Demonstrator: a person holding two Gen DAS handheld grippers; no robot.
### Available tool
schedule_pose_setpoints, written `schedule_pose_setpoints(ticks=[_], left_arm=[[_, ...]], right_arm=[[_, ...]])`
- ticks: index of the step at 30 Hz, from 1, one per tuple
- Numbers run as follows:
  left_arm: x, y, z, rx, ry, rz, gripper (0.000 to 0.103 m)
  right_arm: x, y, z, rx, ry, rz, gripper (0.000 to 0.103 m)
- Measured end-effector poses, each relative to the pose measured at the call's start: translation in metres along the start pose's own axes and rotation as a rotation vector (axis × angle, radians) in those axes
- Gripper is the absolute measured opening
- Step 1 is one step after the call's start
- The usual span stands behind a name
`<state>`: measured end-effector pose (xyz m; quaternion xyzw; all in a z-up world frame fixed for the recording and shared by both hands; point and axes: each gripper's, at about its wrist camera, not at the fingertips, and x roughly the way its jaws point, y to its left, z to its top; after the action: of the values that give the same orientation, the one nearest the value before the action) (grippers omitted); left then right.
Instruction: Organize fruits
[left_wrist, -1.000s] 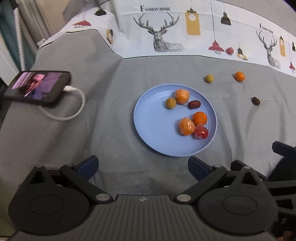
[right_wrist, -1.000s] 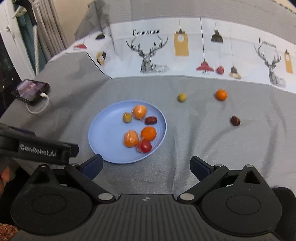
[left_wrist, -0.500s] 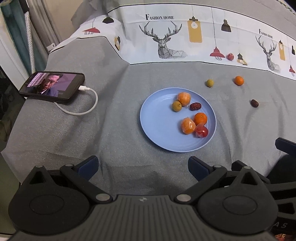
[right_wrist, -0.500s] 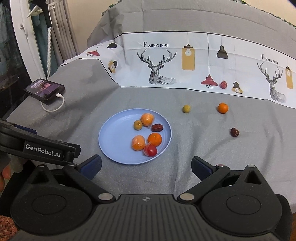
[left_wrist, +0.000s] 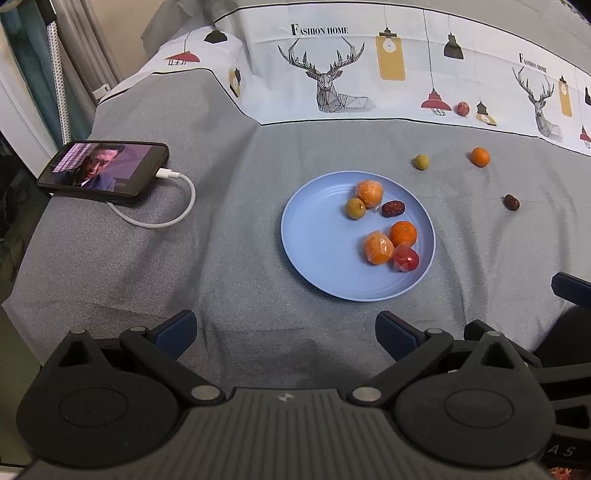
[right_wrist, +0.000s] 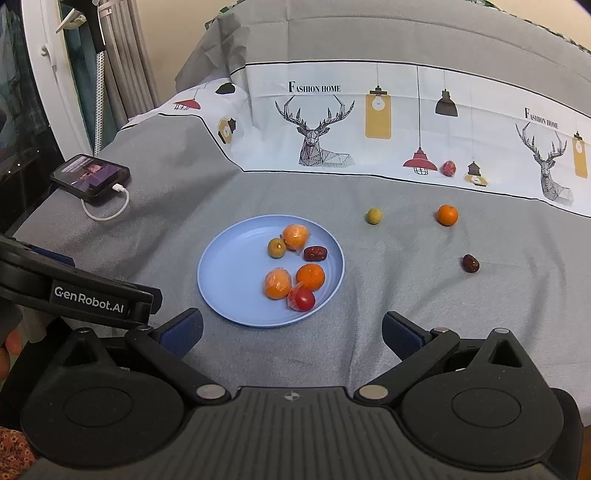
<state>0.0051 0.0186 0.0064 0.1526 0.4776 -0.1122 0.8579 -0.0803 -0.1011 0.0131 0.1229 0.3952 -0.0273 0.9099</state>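
Both the left hand-held gripper (left_wrist: 286, 328) and the right hand-held gripper (right_wrist: 293, 330) are spread wide and hold nothing, poised near the grey cloth's (left_wrist: 229, 221) front edge. The blue plate (right_wrist: 229, 280) holds six fruits. Farther right, a green fruit (right_wrist: 373, 216), an orange (right_wrist: 447, 215) and a dark date (right_wrist: 470, 263) lie loose on the cloth.

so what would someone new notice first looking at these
The blue plate mid-cloth, holding six small fruits. Beyond it to the right, a green fruit, an orange and a dark date lie loose on the grey cloth. Far left, a lit phone is charging.
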Motion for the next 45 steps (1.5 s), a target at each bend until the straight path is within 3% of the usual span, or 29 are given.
schedule_pose_setpoints(ticks=[11, 24, 34, 45], left_arm=[[0.008, -0.001, 0.004, 0.003, 0.02, 0.009, 0.103], [0.029, -0.018, 0.03, 0.031, 0.038, 0.013, 0.103], [0.07, -0.082, 0.085, 0.115, 0.0, -0.069, 0.103], [0.165, -0.172, 0.172, 0.199, -0.036, -0.13, 0.103]], right_arm=[[0.011, -0.008, -0.002, 0.02, 0.025, -0.01, 0.102], [0.032, -0.05, 0.0, 0.106, 0.002, -0.106, 0.102], [0.079, -0.133, 0.005, 0.19, -0.048, -0.292, 0.102], [0.172, -0.221, 0.029, 0.253, -0.09, -0.386, 0.102]])
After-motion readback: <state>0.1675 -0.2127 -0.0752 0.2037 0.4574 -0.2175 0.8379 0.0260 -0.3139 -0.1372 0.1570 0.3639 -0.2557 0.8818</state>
